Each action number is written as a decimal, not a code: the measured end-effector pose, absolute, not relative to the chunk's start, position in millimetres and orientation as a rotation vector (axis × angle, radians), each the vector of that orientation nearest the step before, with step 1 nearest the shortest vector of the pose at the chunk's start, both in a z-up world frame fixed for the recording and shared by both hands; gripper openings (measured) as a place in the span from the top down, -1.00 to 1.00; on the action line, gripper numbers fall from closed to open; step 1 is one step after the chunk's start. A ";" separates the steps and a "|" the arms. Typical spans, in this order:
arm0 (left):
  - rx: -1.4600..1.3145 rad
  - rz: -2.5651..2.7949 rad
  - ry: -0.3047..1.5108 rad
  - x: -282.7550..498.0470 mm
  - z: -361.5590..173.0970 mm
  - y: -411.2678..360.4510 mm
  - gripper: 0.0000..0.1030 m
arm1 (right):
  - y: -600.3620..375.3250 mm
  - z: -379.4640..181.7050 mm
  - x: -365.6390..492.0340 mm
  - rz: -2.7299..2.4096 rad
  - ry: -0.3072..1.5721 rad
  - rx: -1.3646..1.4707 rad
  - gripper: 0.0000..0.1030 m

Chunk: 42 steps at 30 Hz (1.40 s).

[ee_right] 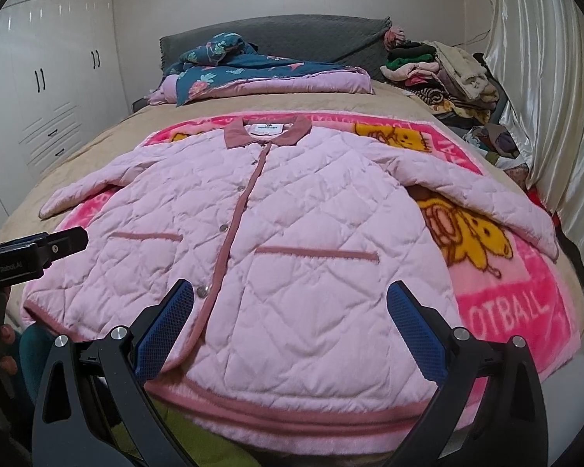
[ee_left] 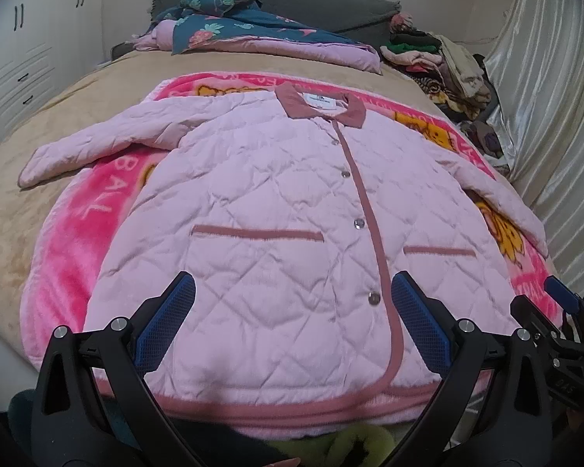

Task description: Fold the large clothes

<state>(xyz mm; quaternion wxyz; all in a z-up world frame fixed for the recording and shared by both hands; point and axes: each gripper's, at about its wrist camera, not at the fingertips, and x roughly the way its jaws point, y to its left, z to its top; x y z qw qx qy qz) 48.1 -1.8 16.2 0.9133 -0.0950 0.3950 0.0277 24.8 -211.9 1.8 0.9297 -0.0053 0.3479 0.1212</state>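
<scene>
A pale pink quilted jacket (ee_left: 276, 202) lies flat and face up on a pink cartoon blanket (ee_left: 74, 233), snaps closed, collar at the far end, both sleeves spread out. It also shows in the right wrist view (ee_right: 292, 225). My left gripper (ee_left: 292, 292) is open and empty, held above the jacket's hem near the front placket. My right gripper (ee_right: 290, 295) is open and empty, above the hem on the jacket's right half. The right gripper shows at the right edge of the left wrist view (ee_left: 560, 311), and the left gripper's body shows at the left of the right wrist view (ee_right: 35, 251).
The blanket lies on a tan bed cover (ee_left: 35, 116). A folded blue floral quilt (ee_left: 229, 23) lies by the grey headboard (ee_right: 276, 35). A pile of clothes (ee_right: 447, 74) sits at the far right. A curtain (ee_right: 541, 78) hangs at right, a white wardrobe (ee_right: 46, 89) at left.
</scene>
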 end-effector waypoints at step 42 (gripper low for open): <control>-0.219 -0.002 0.877 264.4 15.3 -17.7 -0.83 | -333.3 -21.1 230.6 -0.032 0.796 0.341 -0.92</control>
